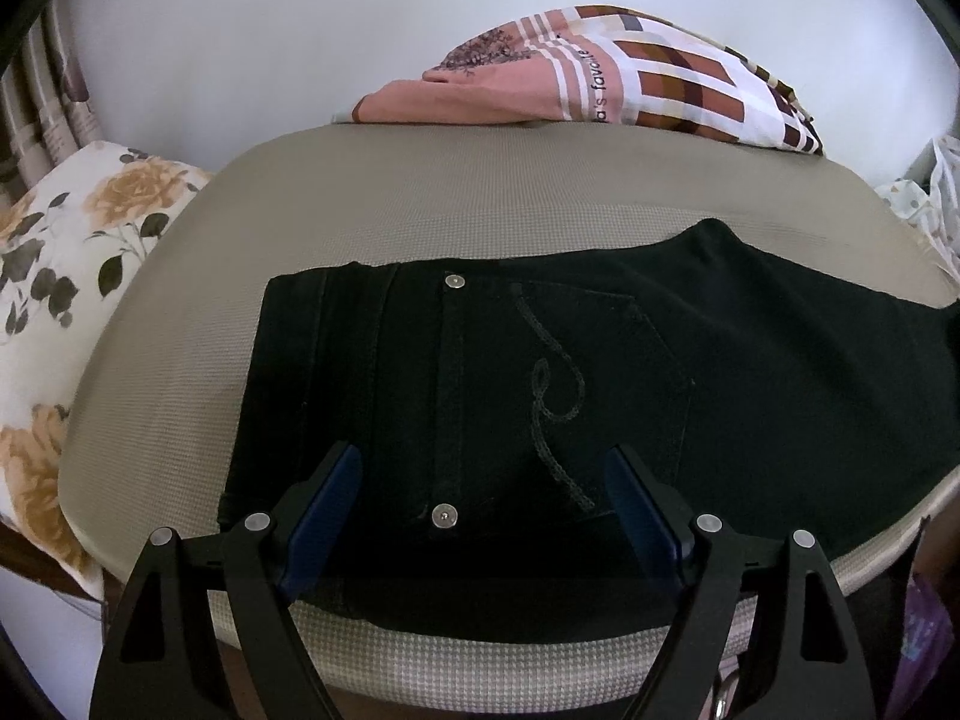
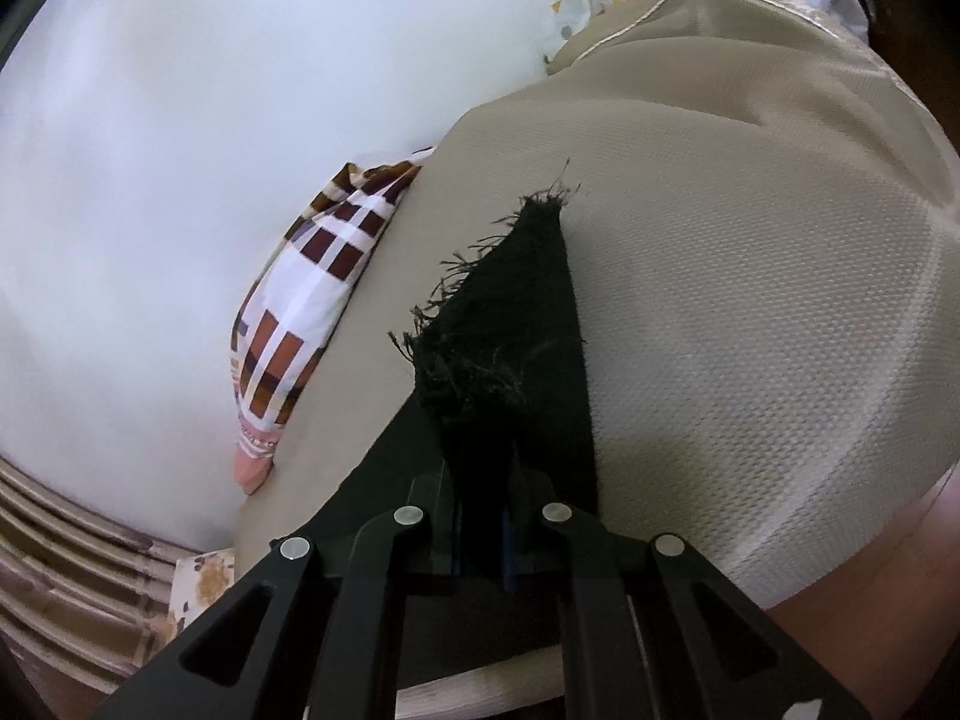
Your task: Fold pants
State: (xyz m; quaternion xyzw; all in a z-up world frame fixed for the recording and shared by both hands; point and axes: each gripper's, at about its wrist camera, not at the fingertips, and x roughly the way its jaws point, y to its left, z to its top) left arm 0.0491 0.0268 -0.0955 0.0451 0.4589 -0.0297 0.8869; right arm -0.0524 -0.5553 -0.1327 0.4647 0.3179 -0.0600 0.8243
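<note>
Black pants (image 1: 540, 372) flat on beige cushion (image 1: 420, 192), centre frame, waist end at left. Left gripper (image 1: 480, 480) jaws wide, empty, over waistband. Right gripper (image 2: 480, 480) clamped on frayed hem (image 2: 504, 324), lifted. Judged: fold begun, hem not yet at waist.

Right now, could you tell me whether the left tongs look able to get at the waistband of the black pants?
Probably yes: the left tongs stand open over the black pants, near the waistband, with nothing lying on it.
</note>
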